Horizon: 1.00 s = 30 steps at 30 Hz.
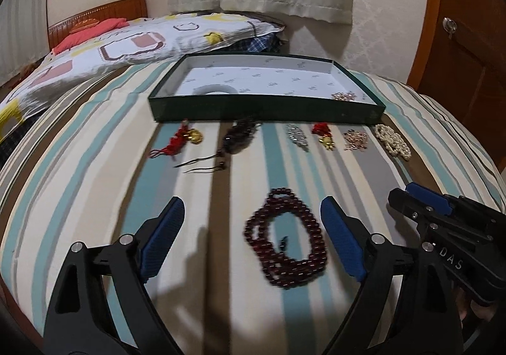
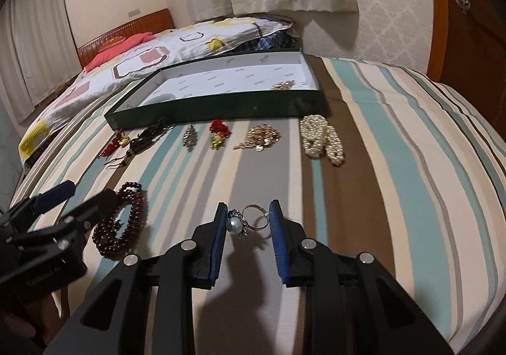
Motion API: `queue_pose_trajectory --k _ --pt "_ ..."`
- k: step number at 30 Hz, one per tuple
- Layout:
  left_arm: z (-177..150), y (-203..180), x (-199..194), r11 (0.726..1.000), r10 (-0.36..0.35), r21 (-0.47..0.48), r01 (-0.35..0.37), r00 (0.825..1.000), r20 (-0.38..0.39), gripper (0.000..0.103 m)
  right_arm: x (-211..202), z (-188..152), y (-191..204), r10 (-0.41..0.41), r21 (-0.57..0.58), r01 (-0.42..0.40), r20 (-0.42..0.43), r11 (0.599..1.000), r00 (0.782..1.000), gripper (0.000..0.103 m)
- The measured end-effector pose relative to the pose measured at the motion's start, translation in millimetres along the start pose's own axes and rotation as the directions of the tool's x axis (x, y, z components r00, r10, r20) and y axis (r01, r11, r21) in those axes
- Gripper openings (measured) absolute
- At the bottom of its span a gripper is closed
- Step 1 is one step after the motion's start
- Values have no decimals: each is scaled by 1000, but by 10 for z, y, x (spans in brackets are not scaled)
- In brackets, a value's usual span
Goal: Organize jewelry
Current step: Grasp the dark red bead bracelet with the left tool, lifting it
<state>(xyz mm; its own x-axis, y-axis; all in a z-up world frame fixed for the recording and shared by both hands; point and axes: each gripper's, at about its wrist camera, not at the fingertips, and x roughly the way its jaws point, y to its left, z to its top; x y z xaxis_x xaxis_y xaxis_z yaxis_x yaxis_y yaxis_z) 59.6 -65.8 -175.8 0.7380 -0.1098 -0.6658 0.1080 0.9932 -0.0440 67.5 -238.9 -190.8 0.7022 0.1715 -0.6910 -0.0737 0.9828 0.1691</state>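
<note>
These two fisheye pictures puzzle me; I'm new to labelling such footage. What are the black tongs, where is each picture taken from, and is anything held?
The tongs are hand-held grippers, one in each of a person's hands, each with a camera looking along its blue-padded fingers.

The left gripper is open above a dark red beaded necklace lying on the striped bedspread.

The right gripper is open around a silver pearl ring; nothing is clamped yet.

Further off lies a row of jewelry: a white pearl strand, a rose-gold chain pile and red-tasselled gold charms.

Behind them sits a shallow green box with a white lining, already holding a few pieces.
</note>
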Motion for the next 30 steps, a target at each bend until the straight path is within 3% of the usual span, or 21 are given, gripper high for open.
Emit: queue_pose_trajectory --k 4,12,17,19,24,30 --pt "-32 -106 40 1000 11 29 -12 1000 10 90 -11 4 -36 4 14 -4 9 1000 1000 28" --pt "-92 -104 189 999 30 29 -29 999 -42 88 -11 -4 -31 5 15 -5 8 1000 1000 28" --pt "-122 -72 208 999 25 25 -24 999 -35 72 -2 -20 -23 4 12 -4 5 1000 1000 28" --pt "-127 -84 192 999 17 35 -16 1000 -24 54 7 -27 -17 5 10 -5 3 1000 1000 28" --pt "-122 -90 177 999 0 40 1 1000 -18 29 14 -39 1 3 7 -3 4 1000 1000 28" --pt "-115 -55 178 999 -30 28 30 999 -19 22 11 -43 2 3 5 -3 5 1000 1000 28"
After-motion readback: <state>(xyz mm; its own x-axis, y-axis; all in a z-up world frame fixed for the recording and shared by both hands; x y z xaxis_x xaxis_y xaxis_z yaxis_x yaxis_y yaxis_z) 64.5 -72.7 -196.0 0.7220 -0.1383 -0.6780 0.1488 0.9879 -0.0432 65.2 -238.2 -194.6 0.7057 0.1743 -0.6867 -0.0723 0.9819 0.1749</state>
